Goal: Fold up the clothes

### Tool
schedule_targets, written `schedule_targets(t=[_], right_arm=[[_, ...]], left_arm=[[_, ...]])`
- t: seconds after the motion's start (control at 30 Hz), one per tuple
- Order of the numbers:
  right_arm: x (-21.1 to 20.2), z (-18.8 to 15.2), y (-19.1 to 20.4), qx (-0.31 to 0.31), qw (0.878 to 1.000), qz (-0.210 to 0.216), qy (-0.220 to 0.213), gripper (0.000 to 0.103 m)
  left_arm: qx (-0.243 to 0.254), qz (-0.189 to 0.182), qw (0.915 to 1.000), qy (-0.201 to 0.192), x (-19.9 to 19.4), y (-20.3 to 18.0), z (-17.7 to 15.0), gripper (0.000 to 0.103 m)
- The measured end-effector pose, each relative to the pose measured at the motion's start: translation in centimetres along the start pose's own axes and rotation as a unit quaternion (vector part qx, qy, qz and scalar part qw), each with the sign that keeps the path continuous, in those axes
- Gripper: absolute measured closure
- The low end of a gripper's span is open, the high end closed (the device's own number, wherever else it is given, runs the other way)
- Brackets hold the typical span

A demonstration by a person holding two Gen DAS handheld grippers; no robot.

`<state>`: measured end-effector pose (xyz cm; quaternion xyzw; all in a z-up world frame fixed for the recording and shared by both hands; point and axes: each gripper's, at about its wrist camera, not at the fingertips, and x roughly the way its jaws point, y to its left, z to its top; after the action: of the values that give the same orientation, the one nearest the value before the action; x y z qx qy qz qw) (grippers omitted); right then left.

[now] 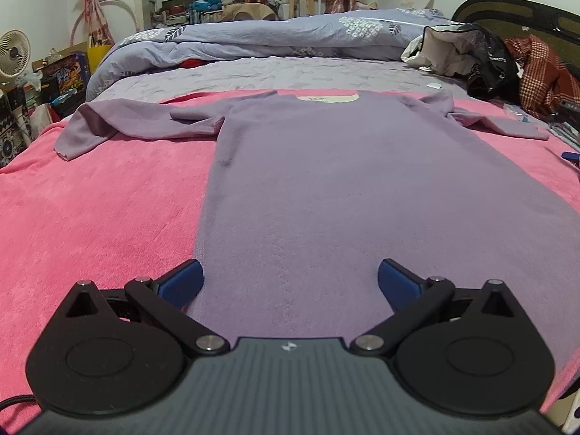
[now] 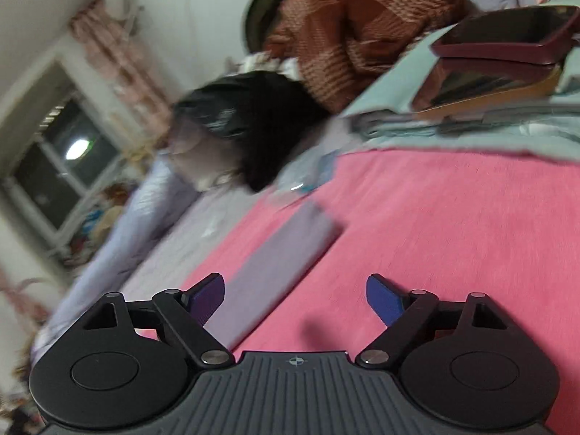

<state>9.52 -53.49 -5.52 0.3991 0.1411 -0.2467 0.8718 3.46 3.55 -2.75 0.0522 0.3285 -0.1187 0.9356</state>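
A lilac long-sleeved top (image 1: 326, 181) lies flat, neck away from me, on a pink blanket (image 1: 90, 217), both sleeves spread out to the sides. My left gripper (image 1: 290, 282) hangs open just over the hem near its left corner, nothing between its blue pads (image 1: 181, 282). The right wrist view is blurred and tilted: my right gripper (image 2: 295, 301) is open over the pink blanket (image 2: 453, 235), beside the end of the lilac right sleeve (image 2: 282, 261). That sleeve runs up past the left blue pad (image 2: 206, 299) and is not gripped.
A blue-grey duvet (image 1: 272, 36) is heaped at the far end of the bed. A black and white bag (image 1: 467, 54) and a red checked garment (image 1: 540, 69) lie at the right. Flat dark cases (image 2: 507, 36) are stacked on a pale green cloth. Clutter and a fan (image 1: 14, 54) stand at the left.
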Motion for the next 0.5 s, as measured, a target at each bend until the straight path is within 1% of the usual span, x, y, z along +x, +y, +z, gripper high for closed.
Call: schedule_targets(t=[0.03,0.17,0.23,0.27,0.3,0.33,0.37,0.4,0.43,0.5], right_arm=[[1.0,0.3,0.5,-0.007,1.0,-0.004,-0.002,0.015],[4.3,1.3,1.5,-0.022,0.999,-0.026,-0.004,0.015],[5.1,1.6,1.6,-0.024,0.999,-0.033,-0.007,0.019],[5.3,1.8,1.3,-0.017,0.999,-0.037,-0.006,0.029],[5.5,2.1,0.8,-0.007,0.999,-0.041,-0.004,0.05],[5.6,2.3,0.4,0.003,0.999,-0.045,-0.002,0.065],[6.0,2.6,-0.5,0.026,0.999,-0.041,0.008,0.096],[6.3,2.8,-1.4,0.058,0.998,-0.029,0.019,0.096],[6.1,2.9,-1.7,0.072,0.997,-0.016,0.02,0.096],[5.6,3.1,-1.7,0.082,0.997,0.008,0.015,0.096]], left_arm=[[-0.003,0.002,1.0,-0.002,0.1,0.0,0.0,0.0],[-0.007,0.007,0.9999,-0.011,0.3,-0.1,-0.1,0.0],[-0.008,0.007,0.9998,-0.017,0.3,-0.1,-0.3,0.0],[-0.009,0.007,0.9997,-0.02,0.3,-0.1,-0.4,0.0],[-0.009,0.007,0.9997,-0.022,0.2,-0.1,-0.4,0.0],[-0.009,0.007,0.9996,-0.025,0.2,-0.1,-0.5,0.0],[-0.009,0.007,0.9996,-0.027,0.2,-0.1,-0.6,0.0],[-0.009,0.006,0.9995,-0.029,0.2,-0.1,-0.6,0.0],[-0.01,0.005,0.9995,-0.03,0.2,0.0,-0.6,0.0],[-0.01,0.004,0.9994,-0.033,0.1,0.0,-0.7,0.0]])
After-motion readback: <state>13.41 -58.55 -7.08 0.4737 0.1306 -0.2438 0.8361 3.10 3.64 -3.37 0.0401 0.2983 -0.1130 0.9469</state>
